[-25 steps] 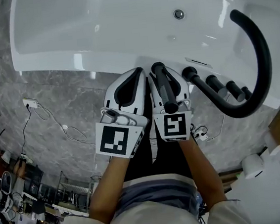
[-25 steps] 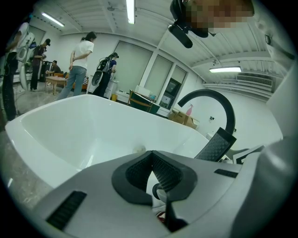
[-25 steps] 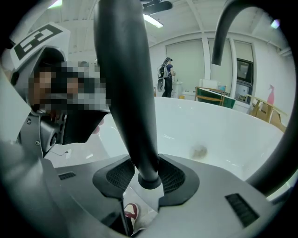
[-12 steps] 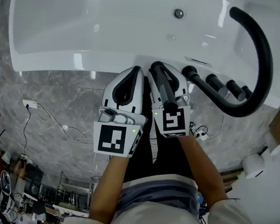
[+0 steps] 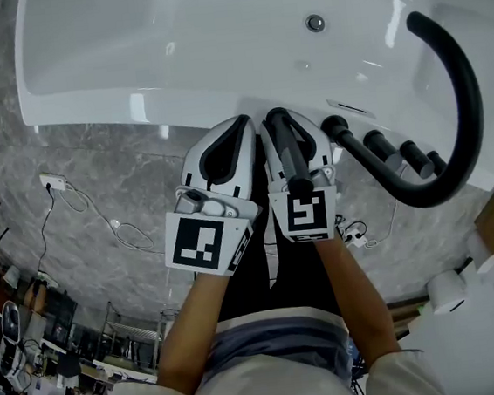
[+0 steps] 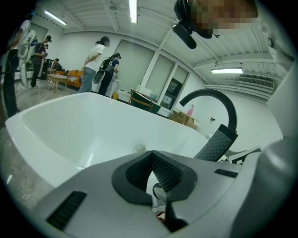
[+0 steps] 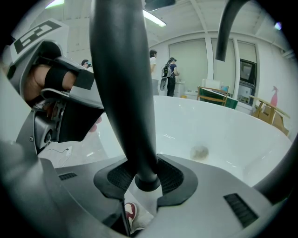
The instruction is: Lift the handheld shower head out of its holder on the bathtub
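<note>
At the near rim of the bathtub (image 5: pixel 85 78), the shower head (image 7: pixel 123 83) is standing up between the jaws of the right gripper (image 7: pixel 146 168). Those jaws have just been closing in, and the ribbed pads (image 7: pixel 174 176) are looking pressed against the handle on both sides, so they're sitting fairly wide around a thick grip. The handle's a smooth matte black tube, fatter higher up and narrowing to a rounded end right at the pads. Its flat, dotted spray face (image 6: pixel 216 143) is showing tilted in the left gripper view. Can't make out the holder itself, the jaws are covering that spot.

The left gripper (image 6: pixel 150 158) is hanging just beside it on the left, tips meeting and nothing between them.

Stuff crowding the area: a row of chunky round black knobs (image 5: pixel 373 146) is running along the rim toward the right end, and the closest one is sitting near the right gripper's outer side. A tall black faucet (image 5: pixel 460 91) is arching over that same end of the tub like a big hook. The tub's glossy white with rounded walls, and a small metal drain (image 5: pixel 316 24) is sitting down in its bottom.

The floor (image 5: pixel 96 182) is grey and marbled, with a white cable (image 5: pixel 114 228) trailing across it off the tub's near left side. A few people (image 6: pixel 93 65) are standing around way beyond the far rim.
</note>
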### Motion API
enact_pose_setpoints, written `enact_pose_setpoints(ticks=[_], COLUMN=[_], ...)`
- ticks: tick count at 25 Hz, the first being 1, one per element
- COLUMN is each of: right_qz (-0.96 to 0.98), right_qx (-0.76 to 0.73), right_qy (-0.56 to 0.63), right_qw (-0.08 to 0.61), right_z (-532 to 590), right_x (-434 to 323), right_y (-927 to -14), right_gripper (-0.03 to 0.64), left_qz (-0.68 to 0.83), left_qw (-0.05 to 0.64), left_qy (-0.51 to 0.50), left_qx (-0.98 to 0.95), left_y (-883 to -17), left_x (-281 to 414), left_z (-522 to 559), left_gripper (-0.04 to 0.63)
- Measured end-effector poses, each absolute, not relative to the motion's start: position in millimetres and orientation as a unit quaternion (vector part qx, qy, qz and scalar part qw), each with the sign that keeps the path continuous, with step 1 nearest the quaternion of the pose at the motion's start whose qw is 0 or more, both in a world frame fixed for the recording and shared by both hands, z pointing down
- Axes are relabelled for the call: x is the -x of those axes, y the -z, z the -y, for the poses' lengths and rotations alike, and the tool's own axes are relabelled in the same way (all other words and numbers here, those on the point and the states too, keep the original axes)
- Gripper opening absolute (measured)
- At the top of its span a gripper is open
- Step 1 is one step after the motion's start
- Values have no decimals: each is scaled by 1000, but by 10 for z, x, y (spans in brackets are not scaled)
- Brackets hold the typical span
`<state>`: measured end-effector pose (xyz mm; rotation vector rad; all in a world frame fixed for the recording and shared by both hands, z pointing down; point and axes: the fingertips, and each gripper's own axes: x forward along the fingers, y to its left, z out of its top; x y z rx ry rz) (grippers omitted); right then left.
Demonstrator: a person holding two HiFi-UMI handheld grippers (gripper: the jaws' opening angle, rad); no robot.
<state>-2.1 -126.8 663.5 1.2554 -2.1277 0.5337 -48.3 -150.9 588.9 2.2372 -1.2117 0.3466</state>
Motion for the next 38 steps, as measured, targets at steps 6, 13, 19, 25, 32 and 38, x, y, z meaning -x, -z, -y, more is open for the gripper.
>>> enact_pose_setpoints(ticks=[6, 13, 19, 25, 32, 38], right_qz=[801, 801, 810, 813, 816, 821], right_qx=[-474, -476, -467, -462, -457, -449], right_qy=[-205, -206, -198, -196, -188, -182], right_qw=[304, 298, 295, 295, 300, 302], right_z=[1269, 1269, 1298, 1273, 1271, 1287], right_x=[23, 30, 82, 95, 112, 145], right_y=[-6639, -6618, -6545, -6324, -5988, -5772], right_gripper=[147, 147, 147, 147, 147, 147], left_qz=[454, 455, 455, 454, 454, 454], left_qw=[278, 274, 268, 264, 259, 252], left_qy=[-130, -129, -122, -115, -108, -107], left_qx=[-837, -837, -840, -843, -845, -848], left_y=[-5879, -5849, -5769, -5569, -5298, -5156], left_x=[502, 529, 522, 489, 527, 611], left_z=[1517, 1531, 1591, 1627, 1671, 1739], left_gripper=[6, 6, 6, 6, 6, 6])
